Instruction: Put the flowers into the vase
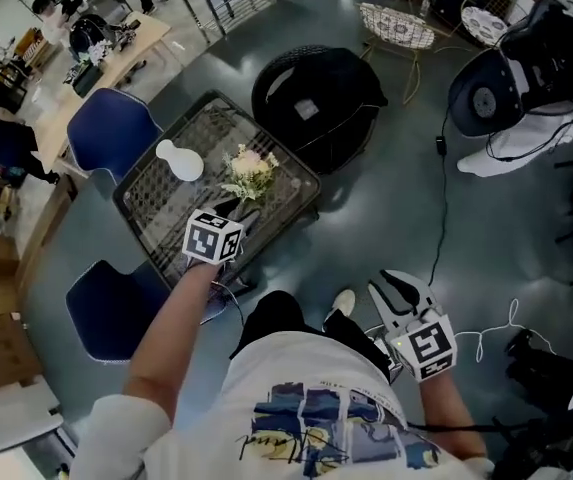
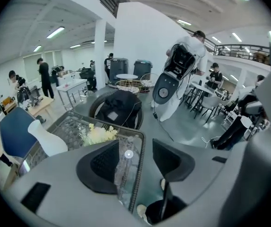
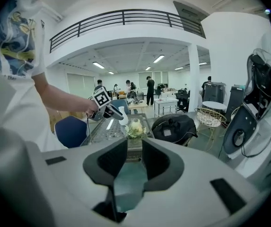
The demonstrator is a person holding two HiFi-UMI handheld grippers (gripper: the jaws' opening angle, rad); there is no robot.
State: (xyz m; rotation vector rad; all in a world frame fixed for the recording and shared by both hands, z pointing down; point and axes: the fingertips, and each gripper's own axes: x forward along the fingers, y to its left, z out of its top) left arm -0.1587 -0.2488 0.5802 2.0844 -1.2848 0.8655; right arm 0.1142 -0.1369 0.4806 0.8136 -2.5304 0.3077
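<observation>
Looking down on the woven-top table (image 1: pixel 156 208), and it carries both pieces of the job. Left gripper (image 1: pixel 232 208) hovers above the table's near edge, at seven o'clock from the flowers, jaws parted and nothing pinched, only the table rim showing through the gap. Right gripper (image 1: pixel 399 290) hangs out at four o'clock from the table, over the grey floor (image 1: pixel 386 208), jaws apart and empty too. White vase (image 1: pixel 178 160) stands on the tabletop, and the flowers (image 1: pixel 250 171) sit near it at three o'clock, not in it
</observation>
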